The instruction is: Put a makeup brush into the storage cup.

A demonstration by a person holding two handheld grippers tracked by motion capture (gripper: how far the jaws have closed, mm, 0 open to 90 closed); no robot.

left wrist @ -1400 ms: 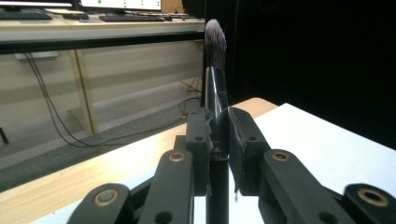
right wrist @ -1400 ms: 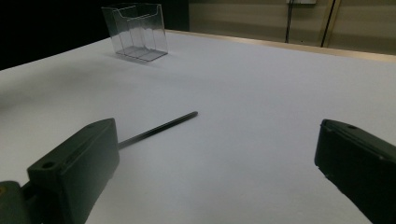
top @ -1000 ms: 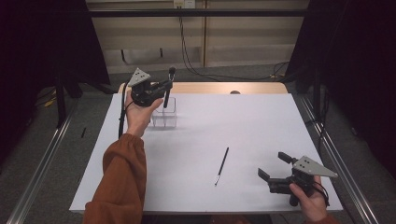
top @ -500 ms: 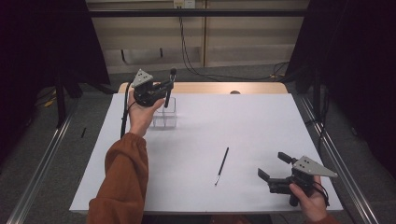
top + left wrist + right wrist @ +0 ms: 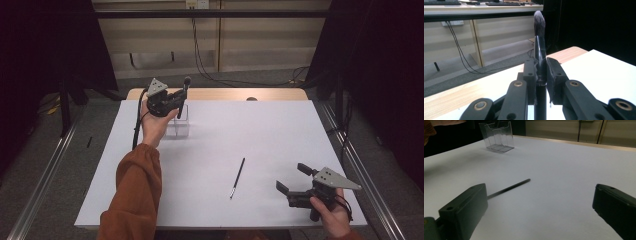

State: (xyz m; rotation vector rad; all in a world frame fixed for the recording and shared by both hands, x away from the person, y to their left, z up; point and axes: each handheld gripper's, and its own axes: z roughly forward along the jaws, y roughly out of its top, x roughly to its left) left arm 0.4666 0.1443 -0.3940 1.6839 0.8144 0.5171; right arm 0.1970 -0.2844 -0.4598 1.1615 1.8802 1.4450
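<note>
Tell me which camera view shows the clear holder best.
The right gripper view: the clear holder stands unobstructed on the white table, dividers visible. In the high view the holder is small and partly hidden behind the left hand and its tongs, which grip a makeup brush.

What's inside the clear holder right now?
The clear holder looks empty in the right gripper view: bare dividers, nothing lying on its floor. The left tool holds the makeup brush upright above it; in the high view the hand covers part of the holder.

High view overhead, tongs views low; shared clear holder (image 5: 179,122) (image 5: 497,136).
</note>
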